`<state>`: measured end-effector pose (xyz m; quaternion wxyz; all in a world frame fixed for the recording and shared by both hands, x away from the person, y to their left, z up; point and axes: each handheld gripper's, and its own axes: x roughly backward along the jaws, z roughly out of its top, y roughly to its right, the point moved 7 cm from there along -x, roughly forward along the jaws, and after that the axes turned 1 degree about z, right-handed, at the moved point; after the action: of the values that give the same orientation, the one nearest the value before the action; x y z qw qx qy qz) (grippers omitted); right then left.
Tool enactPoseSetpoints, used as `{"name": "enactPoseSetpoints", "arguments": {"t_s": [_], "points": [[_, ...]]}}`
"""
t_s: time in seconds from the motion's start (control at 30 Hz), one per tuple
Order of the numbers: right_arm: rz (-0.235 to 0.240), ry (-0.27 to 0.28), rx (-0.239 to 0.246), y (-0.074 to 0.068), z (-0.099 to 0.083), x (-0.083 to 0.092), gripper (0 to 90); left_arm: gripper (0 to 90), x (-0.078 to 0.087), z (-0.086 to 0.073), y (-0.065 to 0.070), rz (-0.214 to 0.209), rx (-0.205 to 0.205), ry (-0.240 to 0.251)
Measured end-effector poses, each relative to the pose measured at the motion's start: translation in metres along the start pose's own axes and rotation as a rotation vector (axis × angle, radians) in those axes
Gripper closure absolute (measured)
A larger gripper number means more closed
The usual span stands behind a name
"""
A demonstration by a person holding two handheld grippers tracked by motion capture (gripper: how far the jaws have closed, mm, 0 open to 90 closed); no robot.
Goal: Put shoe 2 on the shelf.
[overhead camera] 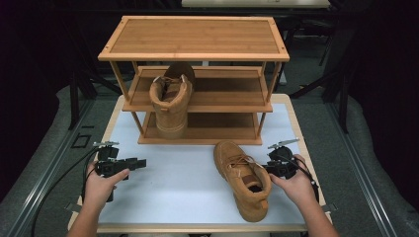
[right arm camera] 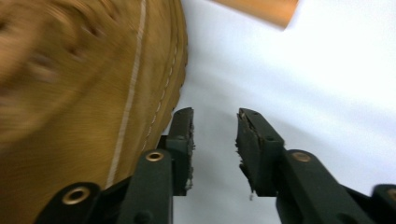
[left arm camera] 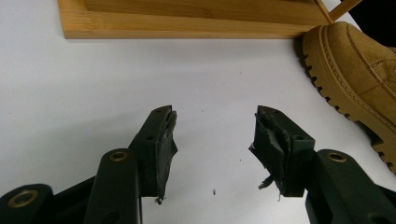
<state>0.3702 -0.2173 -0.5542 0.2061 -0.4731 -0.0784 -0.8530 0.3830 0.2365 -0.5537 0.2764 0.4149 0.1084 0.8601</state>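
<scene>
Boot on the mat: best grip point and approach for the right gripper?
Probably the collar wall of the loose boot. It lies flat on its sole, toe toward the shoe rack, opening up and at the near end. The right gripper, open, sits beside that collar. Come from the right with one jaw inside the opening, one outside.

One tan suede boot (overhead camera: 243,180) lies upright on the white table top (overhead camera: 178,182), toe towards the wooden shoe rack (overhead camera: 195,74), heel near the front edge. Second matching boot (overhead camera: 171,101) stands on the rack's middle shelf, heel facing out.
</scene>
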Motion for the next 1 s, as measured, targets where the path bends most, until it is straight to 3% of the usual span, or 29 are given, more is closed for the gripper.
{"name": "enactPoseSetpoints", "arguments": {"t_s": [0.13,0.2,0.3,0.37,0.47,0.6,0.7,0.8,0.87,0.93,1.0], "points": [[-0.040,-0.024,0.075,-0.006,0.015,0.025,60.8,47.5,0.000,0.000,0.000,0.001,0.003,0.004],[-0.059,-0.043,0.085,-0.010,0.023,0.038,59.6,47.5,0.000,0.000,0.000,0.000,0.004,0.003],[-0.044,-0.078,0.076,-0.018,0.034,0.054,60.6,47.5,0.001,0.000,0.000,-0.002,0.005,0.005],[0.004,-0.110,0.063,-0.026,0.040,0.064,60.6,47.5,0.001,0.000,0.000,-0.001,0.005,0.005],[-0.005,-0.127,0.086,-0.035,0.051,0.078,60.3,47.4,0.001,0.000,0.000,-0.003,0.005,0.005],[0.017,-0.155,0.092,-0.045,0.061,0.091,60.7,47.4,0.001,0.000,-0.001,0.000,0.004,0.005],[0.023,-0.181,0.098,-0.052,0.063,0.095,61.0,47.4,0.001,0.000,-0.001,0.000,0.004,0.004],[0.045,-0.253,0.098,-0.060,0.057,0.094,61.1,47.3,0.001,0.000,-0.001,-0.003,0.006,0.004],[0.026,-0.279,0.093,-0.060,0.052,0.091,61.2,47.4,0.001,0.000,-0.001,-0.001,0.004,0.004],[0.059,-0.303,0.080,-0.062,0.047,0.087,61.1,47.3,0.001,0.000,-0.002,-0.001,0.006,0.004],[0.020,-0.320,0.076,-0.059,0.041,0.083,61.1,47.4,0.000,0.000,-0.001,-0.002,0.012,0.004]]}}
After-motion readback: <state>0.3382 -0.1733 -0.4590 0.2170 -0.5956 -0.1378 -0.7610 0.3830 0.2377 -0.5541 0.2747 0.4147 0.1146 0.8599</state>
